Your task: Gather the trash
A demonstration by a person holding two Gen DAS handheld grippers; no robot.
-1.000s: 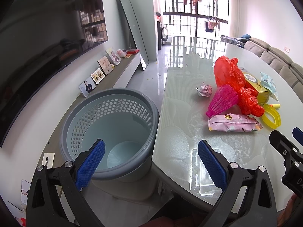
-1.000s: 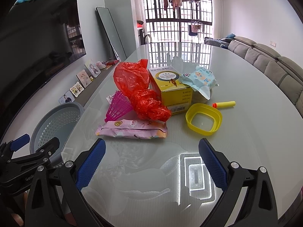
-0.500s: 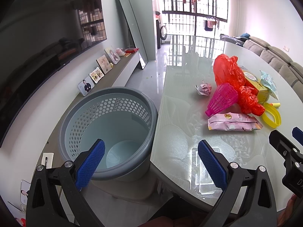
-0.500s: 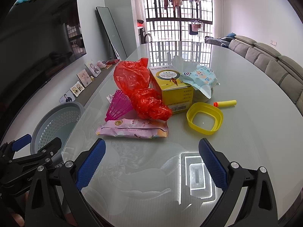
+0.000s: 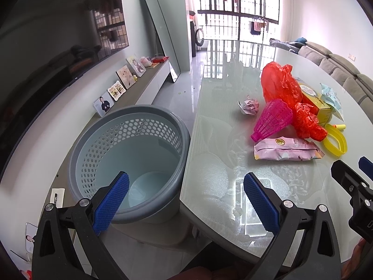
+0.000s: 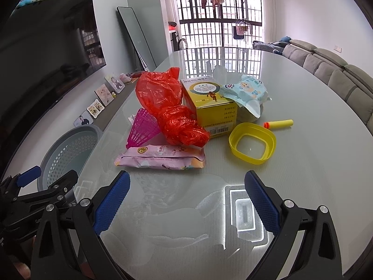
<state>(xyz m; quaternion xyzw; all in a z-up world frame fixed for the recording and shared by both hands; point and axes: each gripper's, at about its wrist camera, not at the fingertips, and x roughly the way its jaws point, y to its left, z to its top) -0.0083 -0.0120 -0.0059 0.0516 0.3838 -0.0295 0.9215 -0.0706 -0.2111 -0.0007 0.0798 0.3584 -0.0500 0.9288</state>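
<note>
Two grippers, both spread wide and holding nothing: left gripper [image 5: 185, 194] poised over the near corner of the glass table [image 5: 221, 121], one blue pad above the basket, the other above the tabletop; right gripper [image 6: 186, 194] low over the table's near end, facing the litter.

One grey perforated basket [image 5: 93, 154] on the floor, right against the table's left edge.

On the table, clustered mid-surface:
- one pink wrapper packet [image 6: 160, 157], nearest the right gripper
- one pink plastic shuttlecock [image 6: 141, 130], touching the red bag
- one crumpled red plastic bag [image 6: 172, 107], leaning on the box
- one yellow box [image 6: 209, 102]
- one light-blue wipes pack [image 6: 247, 91], resting partly on the box
- one yellow plastic ring [image 6: 253, 143]
- one yellow foam dart [image 6: 278, 123], orange-tipped, just beyond the ring
- one crumpled paper wad [image 5: 249, 106], apart from the rest, perhaps a wrapper; too small to tell.
</note>
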